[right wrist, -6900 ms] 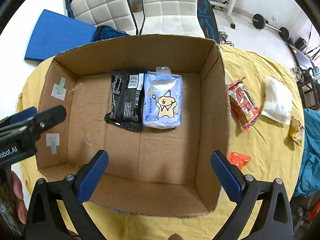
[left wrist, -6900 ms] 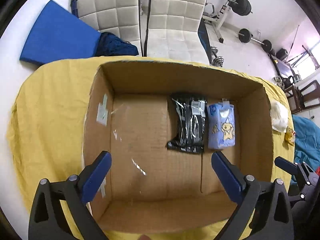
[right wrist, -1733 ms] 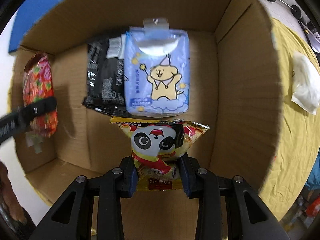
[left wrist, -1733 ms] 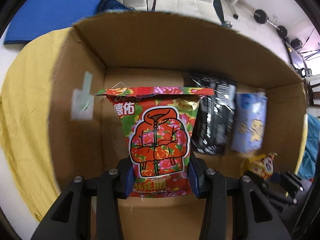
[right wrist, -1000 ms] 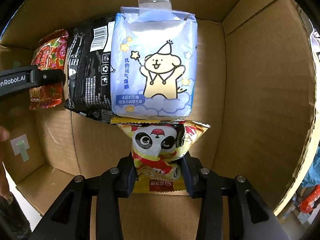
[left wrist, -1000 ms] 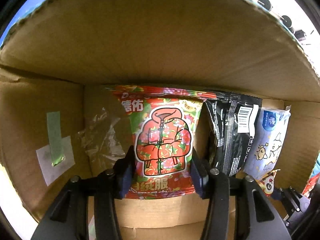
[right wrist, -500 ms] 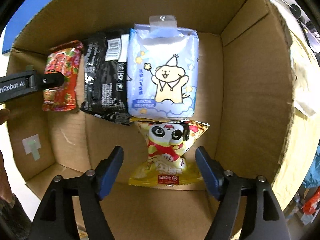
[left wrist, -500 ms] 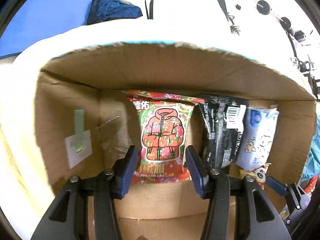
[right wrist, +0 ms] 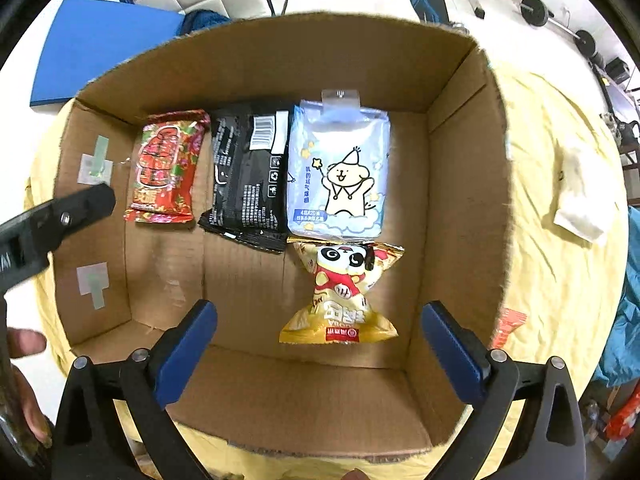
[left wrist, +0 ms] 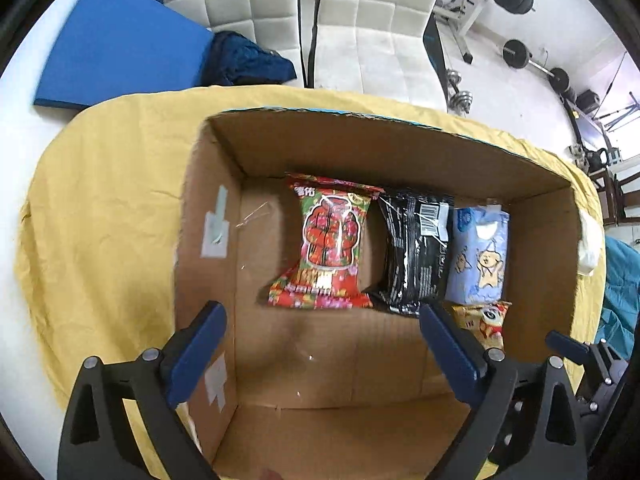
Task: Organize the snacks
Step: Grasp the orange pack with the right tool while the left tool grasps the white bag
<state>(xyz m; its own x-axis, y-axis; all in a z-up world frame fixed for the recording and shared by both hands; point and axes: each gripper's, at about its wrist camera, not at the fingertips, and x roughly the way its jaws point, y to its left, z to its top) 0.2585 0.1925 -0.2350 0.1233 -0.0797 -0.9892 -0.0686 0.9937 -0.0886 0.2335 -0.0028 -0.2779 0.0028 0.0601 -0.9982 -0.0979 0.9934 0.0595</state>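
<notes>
An open cardboard box sits on a yellow cloth. Along its far wall lie a red flowered snack bag, a black packet and a pale blue pack with a cartoon dog. A yellow panda snack bag lies in front of the blue pack. My left gripper hangs open above the box's near left part. My right gripper is open just behind the panda bag, holding nothing.
On the yellow cloth right of the box lie a white packet and an orange wrapper. A blue mat, two white chairs and gym weights stand beyond the table. A hand shows at the left.
Both grippers have let go of their bags and pulled back and up out of the box. The red bag and the panda bag now lie on the box floor.
</notes>
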